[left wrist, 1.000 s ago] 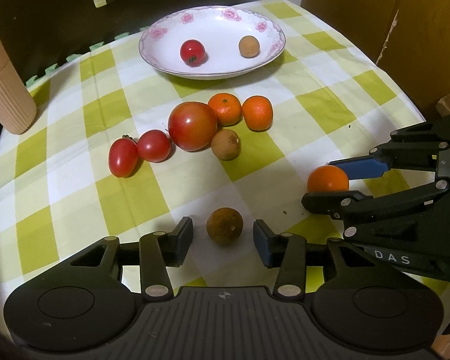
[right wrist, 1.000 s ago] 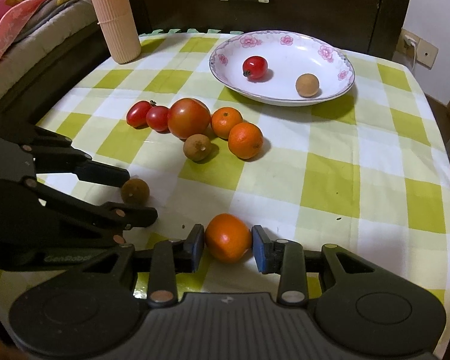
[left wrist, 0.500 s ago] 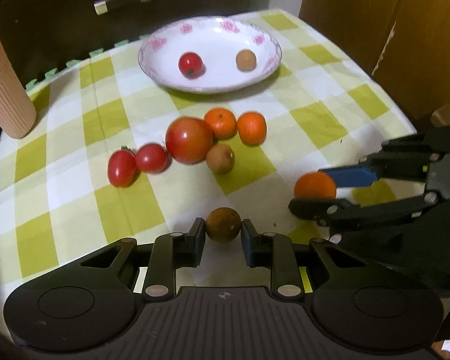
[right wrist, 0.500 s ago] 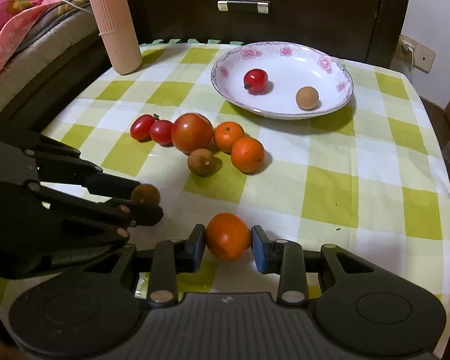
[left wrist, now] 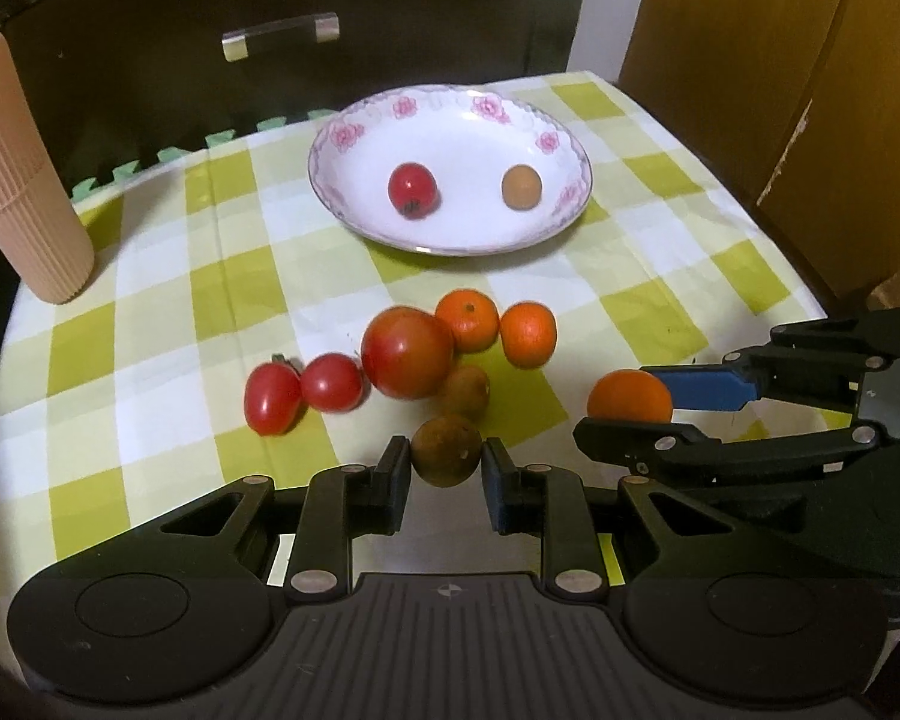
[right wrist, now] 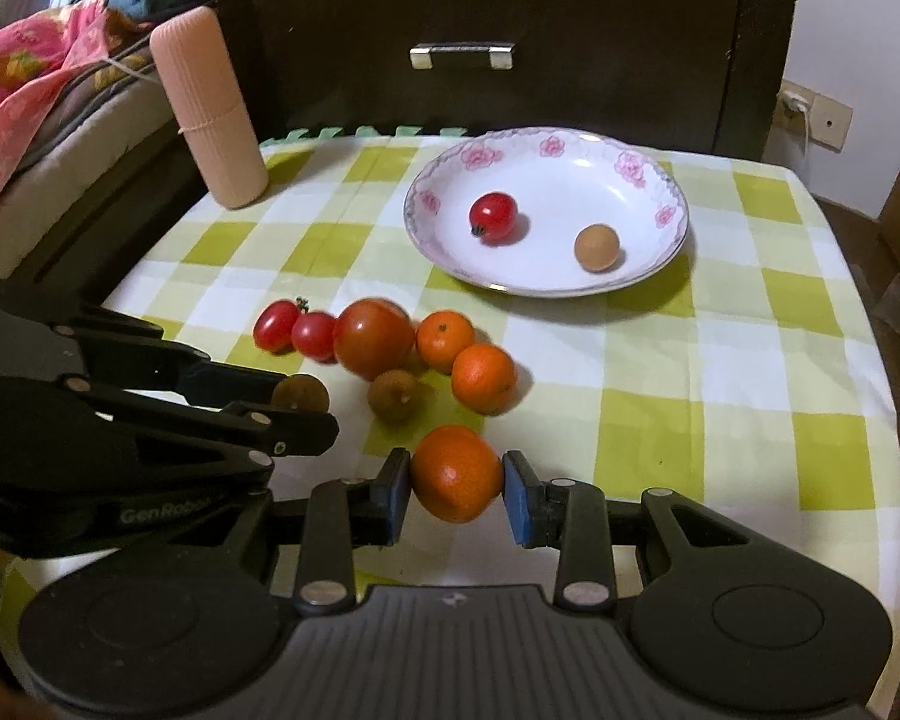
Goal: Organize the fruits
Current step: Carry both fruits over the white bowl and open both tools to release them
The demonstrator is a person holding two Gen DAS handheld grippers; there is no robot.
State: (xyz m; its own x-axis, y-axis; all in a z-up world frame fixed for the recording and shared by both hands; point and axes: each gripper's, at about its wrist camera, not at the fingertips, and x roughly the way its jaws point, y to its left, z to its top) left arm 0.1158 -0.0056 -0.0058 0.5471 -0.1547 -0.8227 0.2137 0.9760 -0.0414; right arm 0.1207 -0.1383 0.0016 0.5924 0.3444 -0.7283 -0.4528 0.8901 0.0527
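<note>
My left gripper (left wrist: 446,461) is shut on a brown longan (left wrist: 447,450), held above the checked cloth. My right gripper (right wrist: 457,475) is shut on an orange mandarin (right wrist: 456,473), also lifted. Each gripper shows in the other's view: the right one with its mandarin (left wrist: 629,396), the left one with its longan (right wrist: 300,394). A white flowered plate (left wrist: 354,132) at the far side holds a cherry tomato (left wrist: 412,188) and a pale longan (left wrist: 521,186). Mid-table lie a big tomato (left wrist: 407,353), two small tomatoes (left wrist: 273,399), two mandarins (left wrist: 528,333) and another longan (left wrist: 465,391).
A ribbed pink cylinder (left wrist: 18,174) stands at the table's far left. A dark cabinet with a metal handle (right wrist: 462,55) rises behind the table. Wooden panels (left wrist: 810,90) close in on the right, and bedding (right wrist: 42,72) lies at the left.
The left gripper closed on the brown longan and lifted it. Both grippers rose and moved forward toward the plate with their fruit. The fruit on the cloth stayed put.
</note>
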